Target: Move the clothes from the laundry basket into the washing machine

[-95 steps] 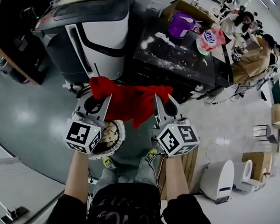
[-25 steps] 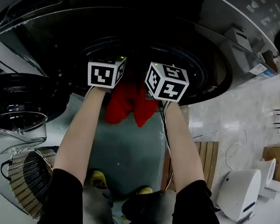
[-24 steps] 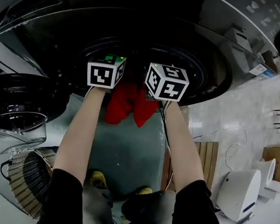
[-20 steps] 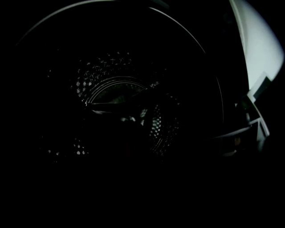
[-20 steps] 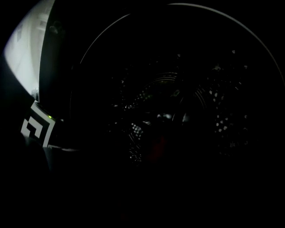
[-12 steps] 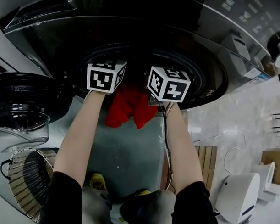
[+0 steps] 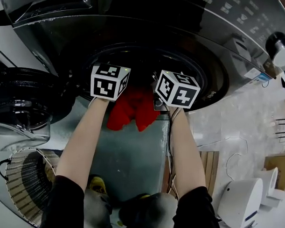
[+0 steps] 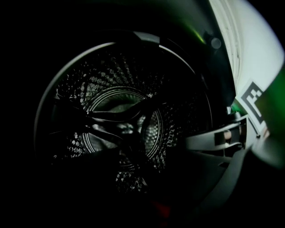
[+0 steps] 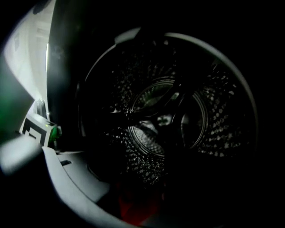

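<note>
A red garment (image 7: 132, 107) hangs over the lower lip of the washing machine's round mouth (image 7: 204, 81), between my two grippers. My left gripper (image 7: 116, 71) and right gripper (image 7: 165, 78) both reach into the dark drum, with their marker cubes at the opening. The left jaws have just been opening. The right jaws opened wide and then closed part way. Nothing shows between either pair. The perforated drum (image 8: 120, 124) fills the left gripper view, with a faint patch of the red garment (image 8: 160, 209) low down. In the right gripper view, the garment (image 9: 138, 205) lies dimly below the drum (image 9: 169, 120).
The machine's glass door (image 7: 21, 110) stands open at the left. The woven laundry basket (image 7: 23, 185) sits on the floor at lower left. A wooden pallet (image 7: 207, 165) and a white appliance (image 7: 239, 203) are at lower right. The person's yellow shoes (image 7: 96, 185) are below.
A few seconds ago the red garment was stretched between both grippers, away from the machine. It now droops at the drum's mouth. Over the last second the two cubes have drawn slightly apart.
</note>
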Available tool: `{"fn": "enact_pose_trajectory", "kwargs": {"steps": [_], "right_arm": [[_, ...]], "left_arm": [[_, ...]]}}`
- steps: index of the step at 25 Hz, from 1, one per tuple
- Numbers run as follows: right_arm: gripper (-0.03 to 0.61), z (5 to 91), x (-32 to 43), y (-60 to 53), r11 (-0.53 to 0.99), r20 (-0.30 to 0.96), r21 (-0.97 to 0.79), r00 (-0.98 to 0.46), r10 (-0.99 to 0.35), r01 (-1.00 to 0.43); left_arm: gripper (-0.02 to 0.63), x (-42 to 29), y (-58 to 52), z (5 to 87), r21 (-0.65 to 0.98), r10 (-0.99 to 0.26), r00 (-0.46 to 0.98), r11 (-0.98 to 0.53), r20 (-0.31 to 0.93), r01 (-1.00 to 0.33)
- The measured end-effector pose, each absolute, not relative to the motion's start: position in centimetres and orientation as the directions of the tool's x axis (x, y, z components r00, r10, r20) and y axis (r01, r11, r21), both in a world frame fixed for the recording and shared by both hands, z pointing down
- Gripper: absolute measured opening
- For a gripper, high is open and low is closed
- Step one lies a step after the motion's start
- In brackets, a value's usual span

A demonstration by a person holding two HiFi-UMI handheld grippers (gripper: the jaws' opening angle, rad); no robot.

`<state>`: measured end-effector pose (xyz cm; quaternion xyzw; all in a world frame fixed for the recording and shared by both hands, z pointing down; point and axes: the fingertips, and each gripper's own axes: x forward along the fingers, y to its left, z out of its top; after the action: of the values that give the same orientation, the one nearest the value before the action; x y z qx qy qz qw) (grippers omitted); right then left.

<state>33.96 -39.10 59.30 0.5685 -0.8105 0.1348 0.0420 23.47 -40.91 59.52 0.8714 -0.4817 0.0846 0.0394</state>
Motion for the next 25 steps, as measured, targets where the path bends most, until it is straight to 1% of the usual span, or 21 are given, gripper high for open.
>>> {"fn": "enact_pose_trajectory", "kwargs": {"steps": [3, 4, 5, 7, 8, 10, 11, 16, 19, 23, 25], "right_arm": [[0.188, 58.9, 34.8, -38.3, 0.283, 0.195, -0.167, -0.313, -0.93, -0.944], [0.14, 58.8, 35.0, -37.9, 0.275, 0.187, -0.166, -0.304, -0.934, -0.947], [0.097, 58.7, 35.2, -37.4, 0.266, 0.179, -0.166, -0.294, -0.939, -0.95], [0.022, 58.2, 35.4, -36.5, 0.254, 0.168, -0.162, -0.281, -0.945, -0.953], [0.005, 57.8, 35.3, -36.0, 0.254, 0.164, -0.153, -0.278, -0.947, -0.955], [0.005, 56.7, 35.1, -35.1, 0.254, 0.155, -0.131, -0.273, -0.949, -0.958], [0.004, 56.1, 34.9, -34.6, 0.255, 0.151, -0.125, -0.272, -0.95, -0.959], [0.003, 53.0, 33.6, -30.8, 0.283, 0.155, -0.135, -0.302, -0.941, -0.95], [0.003, 51.1, 32.9, -27.5, 0.307, 0.185, -0.128, -0.326, -0.927, -0.943], [0.004, 46.8, 32.5, -24.2, 0.315, 0.222, -0.172, -0.348, -0.911, -0.933], [0.003, 43.7, 32.0, -22.6, 0.332, 0.224, -0.186, -0.369, -0.902, -0.925]], "left_arm": [[0.324, 23.6, -40.1, 58.6, -0.016, -0.835, 0.528, -0.537, 0.151, -0.844], [0.31, 23.6, -39.7, 58.5, -0.017, -0.838, 0.526, -0.533, 0.148, -0.846], [0.278, 23.4, -39.3, 58.5, -0.019, -0.841, 0.52, -0.528, 0.145, -0.849], [0.183, 23.1, -38.2, 58.1, -0.016, -0.849, 0.511, -0.518, 0.136, -0.855], [0.14, 23.0, -37.7, 57.9, -0.013, -0.851, 0.508, -0.514, 0.129, -0.858], [0.032, 22.7, -36.6, 57.3, -0.01, -0.855, 0.502, -0.507, 0.127, -0.862], [0.009, 22.7, -36.0, 57.0, -0.008, -0.855, 0.5, -0.506, 0.135, -0.863], [0.009, 22.5, -31.9, 54.5, 0.045, -0.843, 0.509, -0.51, 0.172, -0.859], [0.009, 22.1, -28.7, 52.3, 0.082, -0.839, 0.505, -0.499, 0.205, -0.862], [0.009, 21.1, -24.9, 47.7, 0.113, -0.841, 0.492, -0.479, 0.227, -0.871], [0.009, 20.1, -22.7, 45.0, 0.131, -0.855, 0.461, -0.442, 0.236, -0.887]]}}
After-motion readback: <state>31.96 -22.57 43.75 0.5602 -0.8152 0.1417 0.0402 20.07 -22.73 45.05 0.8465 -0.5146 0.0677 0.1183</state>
